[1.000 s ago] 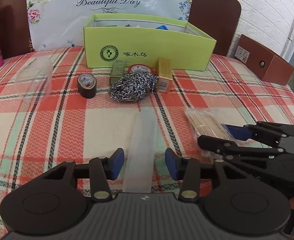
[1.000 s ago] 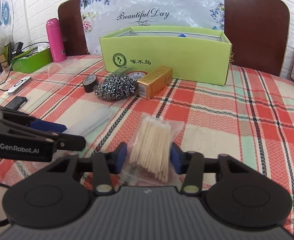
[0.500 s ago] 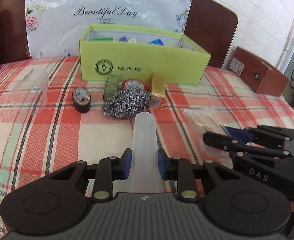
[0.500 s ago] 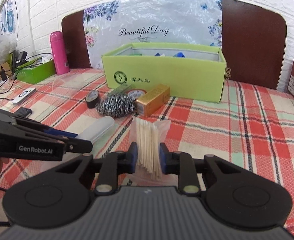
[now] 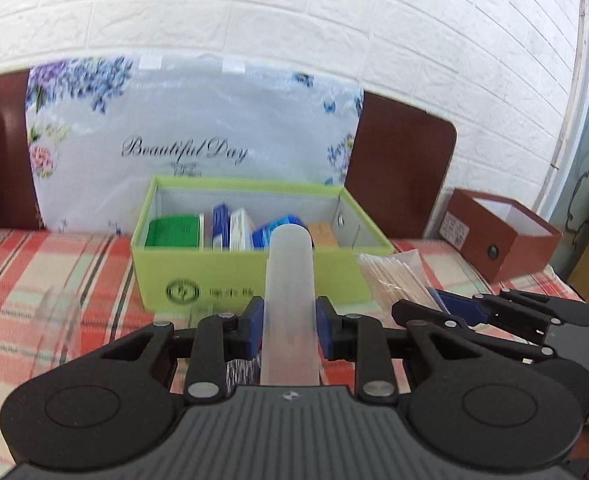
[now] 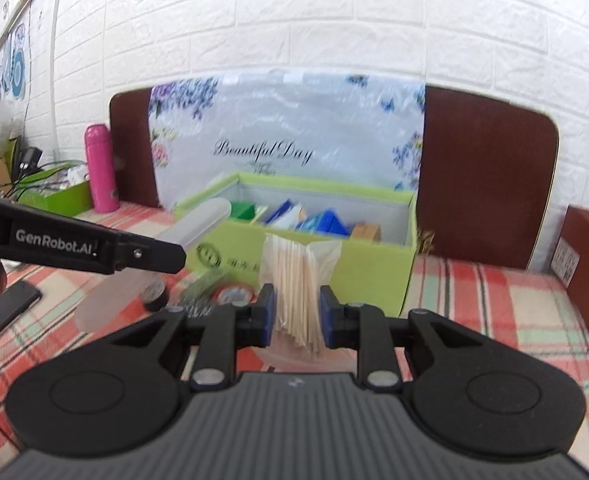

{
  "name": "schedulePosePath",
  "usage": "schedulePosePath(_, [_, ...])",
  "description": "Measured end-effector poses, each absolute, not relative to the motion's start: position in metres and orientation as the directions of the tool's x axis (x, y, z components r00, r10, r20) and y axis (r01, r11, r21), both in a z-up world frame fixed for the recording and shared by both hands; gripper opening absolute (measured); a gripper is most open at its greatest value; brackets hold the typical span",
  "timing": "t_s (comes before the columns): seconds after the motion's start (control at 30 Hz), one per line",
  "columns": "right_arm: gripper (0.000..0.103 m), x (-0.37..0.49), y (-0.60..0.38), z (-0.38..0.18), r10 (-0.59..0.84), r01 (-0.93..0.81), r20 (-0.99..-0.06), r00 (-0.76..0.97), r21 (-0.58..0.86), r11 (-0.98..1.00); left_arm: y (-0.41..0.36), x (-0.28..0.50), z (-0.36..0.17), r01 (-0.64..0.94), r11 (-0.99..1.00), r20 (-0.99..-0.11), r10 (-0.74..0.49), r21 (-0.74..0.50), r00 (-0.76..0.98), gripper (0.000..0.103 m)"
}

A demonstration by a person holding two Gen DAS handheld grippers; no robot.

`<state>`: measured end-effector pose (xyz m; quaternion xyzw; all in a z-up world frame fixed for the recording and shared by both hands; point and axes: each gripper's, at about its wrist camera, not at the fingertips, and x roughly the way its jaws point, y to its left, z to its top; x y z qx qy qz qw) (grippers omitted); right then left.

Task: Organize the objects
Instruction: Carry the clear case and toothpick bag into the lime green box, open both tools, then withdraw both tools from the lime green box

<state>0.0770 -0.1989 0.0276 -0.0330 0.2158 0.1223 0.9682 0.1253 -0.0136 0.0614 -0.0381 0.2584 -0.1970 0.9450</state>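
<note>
My left gripper is shut on a translucent white plastic case, held above the table and pointing at the green box. My right gripper is shut on a clear bag of wooden toothpicks, also lifted, in front of the green box. The box holds several small packages. The right gripper with the toothpick bag shows at the right of the left wrist view. The left gripper's finger and the case show at the left of the right wrist view.
A black tape roll, a steel scourer and a red-lidded tin lie in front of the box. A brown box stands at the right, a pink bottle at the left. A dark phone lies near the left.
Both grippers closed on their objects, the left on the plastic case and the right on the toothpick bag, then lifted them off the tablecloth and moved toward the green box.
</note>
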Motion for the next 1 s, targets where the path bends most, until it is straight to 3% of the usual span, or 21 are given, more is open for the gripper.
schedulePosePath(0.23, [0.022, 0.126, -0.212, 0.048, 0.186, -0.207, -0.350, 0.918, -0.025, 0.978, -0.026, 0.182, 0.083, 0.313, 0.930, -0.430, -0.367, -0.194, 0.825, 0.029])
schedulePosePath(0.63, [0.026, 0.220, -0.217, 0.024, 0.143, -0.166, -0.345, 0.928, -0.039, 0.985, -0.042, 0.275, 0.060, 0.272, 0.940, -0.469, -0.338, -0.205, 0.816, 0.031])
schedulePosePath(0.7, [0.061, 0.231, -0.215, 0.012, 0.143, -0.172, -0.362, 0.921, -0.050, 0.984, -0.040, 0.279, 0.049, 0.252, 0.950, -0.498, -0.312, -0.186, 0.809, 0.069])
schedulePosePath(0.83, [0.069, 0.231, -0.217, -0.007, 0.141, -0.176, -0.401, 0.905, -0.051, 0.983, -0.028, 0.270, 0.039, 0.233, 0.956, -0.487, -0.291, -0.177, 0.824, 0.070])
schedulePosePath(0.9, [0.084, 0.225, -0.219, -0.008, 0.135, -0.162, -0.390, 0.911, -0.037, 0.986, -0.026, 0.267, 0.040, 0.224, 0.958, -0.495, -0.284, -0.179, 0.821, 0.070])
schedulePosePath(1.0, [0.088, 0.216, -0.219, -0.003, 0.122, -0.146, -0.375, 0.919, -0.036, 0.989, -0.025, 0.260, 0.045, 0.217, 0.960, -0.509, -0.277, -0.175, 0.815, 0.070])
